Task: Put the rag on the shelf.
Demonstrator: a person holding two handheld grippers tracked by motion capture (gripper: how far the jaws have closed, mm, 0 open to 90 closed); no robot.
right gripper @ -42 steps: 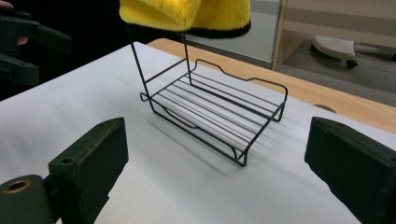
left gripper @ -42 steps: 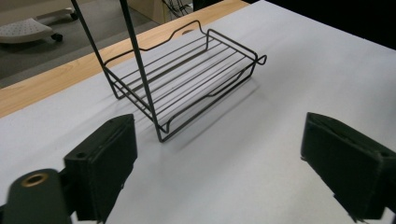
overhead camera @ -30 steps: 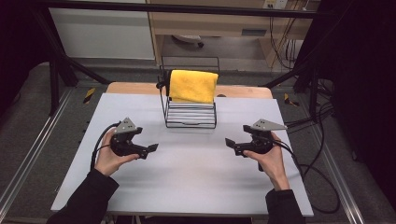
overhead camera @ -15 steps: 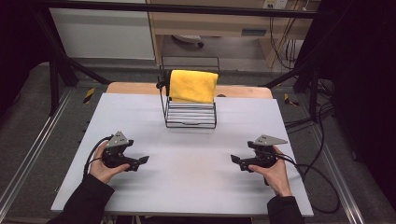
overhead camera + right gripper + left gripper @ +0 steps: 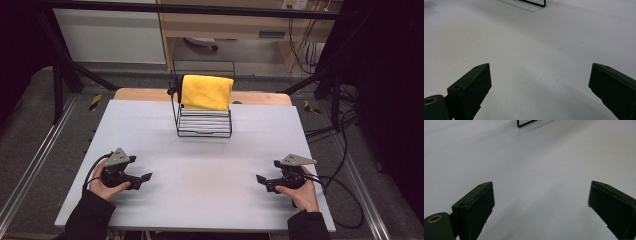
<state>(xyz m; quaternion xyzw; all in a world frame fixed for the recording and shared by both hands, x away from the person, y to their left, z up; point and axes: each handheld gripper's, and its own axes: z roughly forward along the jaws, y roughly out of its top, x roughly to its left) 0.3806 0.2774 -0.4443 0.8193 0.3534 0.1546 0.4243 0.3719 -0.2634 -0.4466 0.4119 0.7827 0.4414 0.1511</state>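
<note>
- Dark lab bay around you: black frame rails, cables on the floor at the right, a wooden bench behind the table.
- White table top (image 5: 200, 165) is bare across the whole near half; a wooden edge shows along its far side.
- Black wire rack (image 5: 204, 120) stands at the far centre of the table, upright, with a row of wire slots along its base.
- Yellow towel (image 5: 206, 92) is folded over the rack's top rail, hanging down the front, well apart from both your grippers.
- Your left gripper (image 5: 144, 178) sits low at the near left corner, held in your left hand (image 5: 106, 181), jaws pointing toward the table's middle.
- Left gripper view: both black jaws stand wide apart with nothing but white table between them. Gripping nothing. A corner of the rack's base wire (image 5: 527, 123) sits at the top edge.
- Your right gripper (image 5: 261, 180) is at the near right, in your right hand (image 5: 300, 190), jaws pointing inward toward the left one.
- Right gripper view: jaws spread wide too, empty gap over the table. A bit of rack wire (image 5: 536, 3) sits at the top edge.
- Grey three-cornered plates sit on top of both grippers; cables trail off each.
- Both grippers are near the table's front edge, well apart from each other.
</note>
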